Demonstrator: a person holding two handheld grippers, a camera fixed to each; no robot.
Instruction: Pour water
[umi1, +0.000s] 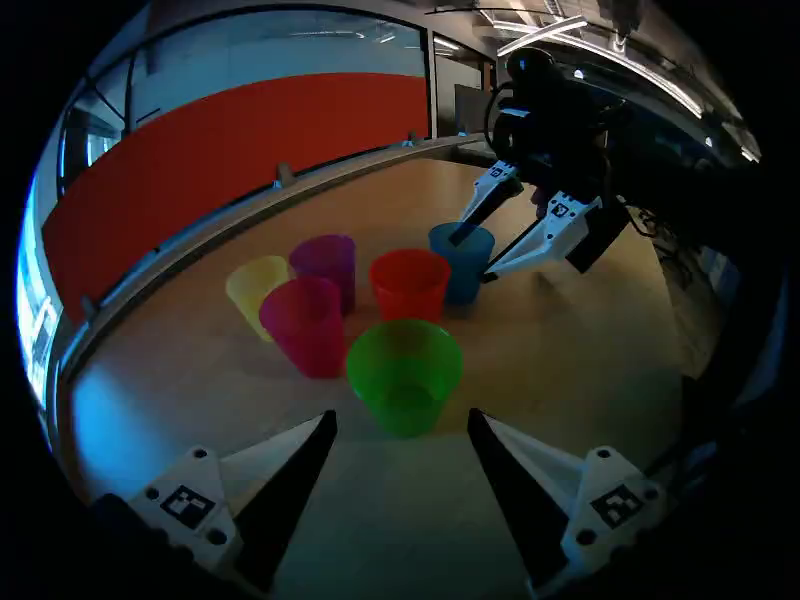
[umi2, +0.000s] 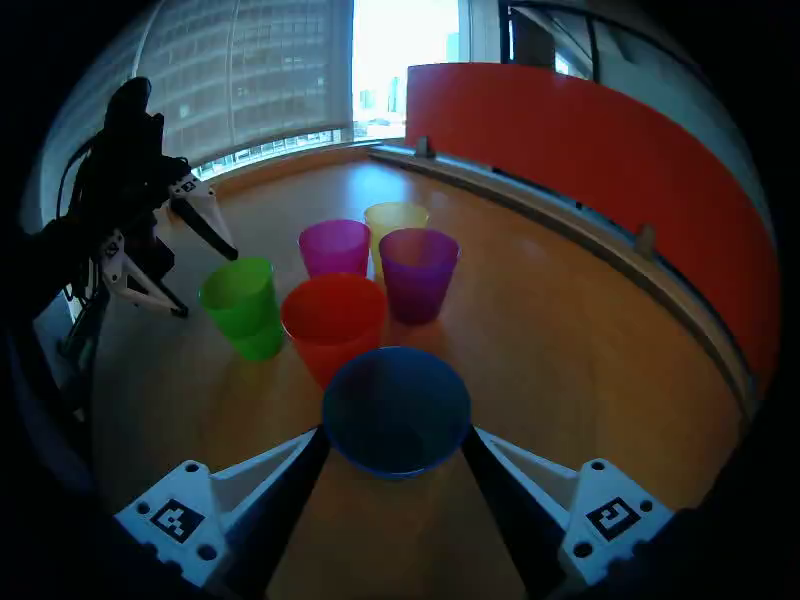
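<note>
Six plastic cups stand close together on a wooden table. The green cup is nearest my left gripper, whose open fingers flank its base without pressing on it. Behind it stand a magenta cup, a yellow cup, a purple cup, a red cup and a blue cup. My right gripper is open, one finger on either side of the blue cup. It is also seen from the left. The left gripper sits by the green cup. I cannot tell whether any cup holds water.
A raised ledge runs along the table's far side below a red wall panel. Windows stand behind the left gripper. Bare tabletop lies right of the cups. Red, purple, magenta and yellow cups crowd together.
</note>
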